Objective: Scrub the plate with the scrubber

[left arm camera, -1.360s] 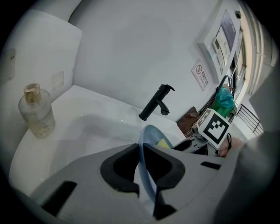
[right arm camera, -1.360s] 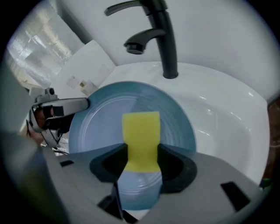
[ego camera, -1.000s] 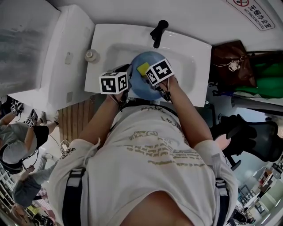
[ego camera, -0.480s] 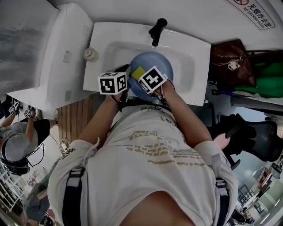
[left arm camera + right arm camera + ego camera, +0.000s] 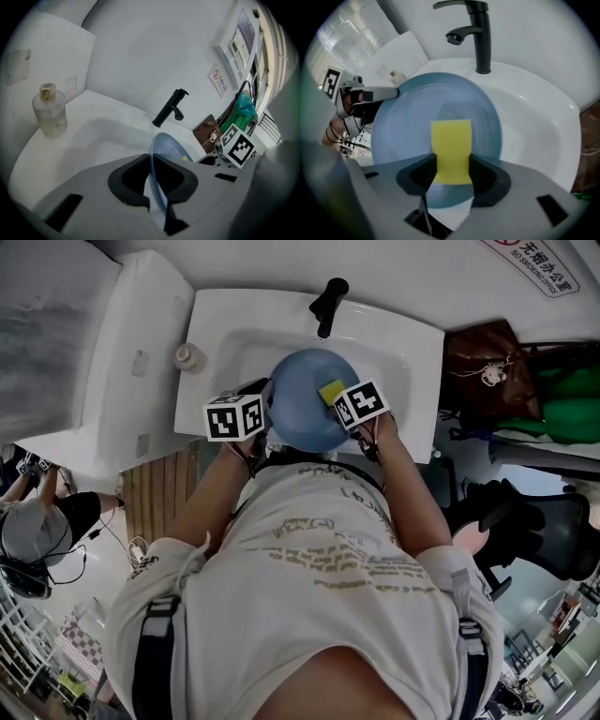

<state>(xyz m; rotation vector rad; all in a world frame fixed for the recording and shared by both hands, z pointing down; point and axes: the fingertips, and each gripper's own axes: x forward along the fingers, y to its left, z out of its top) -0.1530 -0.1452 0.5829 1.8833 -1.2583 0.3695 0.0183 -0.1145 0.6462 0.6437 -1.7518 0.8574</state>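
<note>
One blue plate is tilted over the sink. The left claw grips its rim, and the right claw holds one yellow scrubber against it.

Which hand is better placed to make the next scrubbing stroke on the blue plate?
Right. The right gripper holds the yellow scrubber on the plate's face; the left gripper only clamps the plate's rim.
</note>
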